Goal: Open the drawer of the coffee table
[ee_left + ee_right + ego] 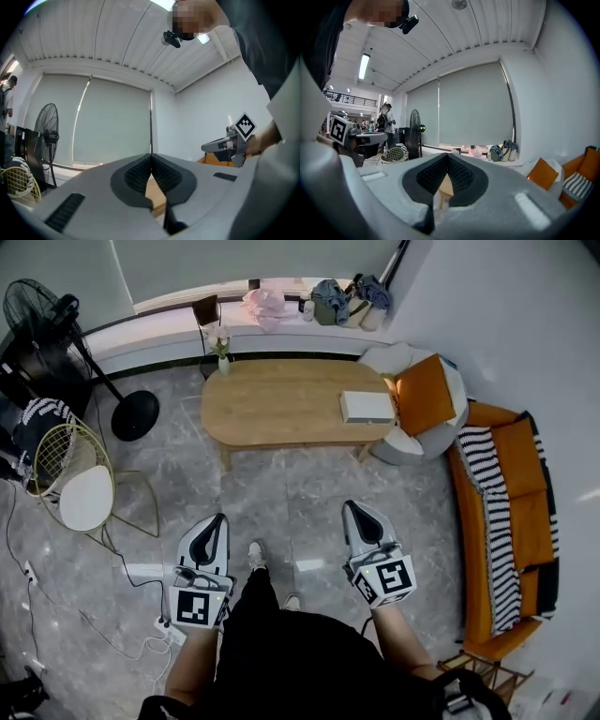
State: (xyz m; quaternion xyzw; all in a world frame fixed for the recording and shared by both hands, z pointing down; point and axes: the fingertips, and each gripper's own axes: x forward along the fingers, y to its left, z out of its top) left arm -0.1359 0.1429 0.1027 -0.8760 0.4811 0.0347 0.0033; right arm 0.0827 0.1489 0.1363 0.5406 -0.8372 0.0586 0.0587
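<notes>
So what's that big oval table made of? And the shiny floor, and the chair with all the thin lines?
The coffee table looks like light wood with a matte finish: you can see pale brown grain. The floor seems to be polished grey stone or marble-look tile, with veins and a soft shine. The wire chair is probably thin gold-coloured metal, with a white seat pad.

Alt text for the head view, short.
The left gripper and right gripper, both shut and empty, point toward an oval wooden coffee table. A white box lies on its right end; an orange sofa stands at right.
</notes>
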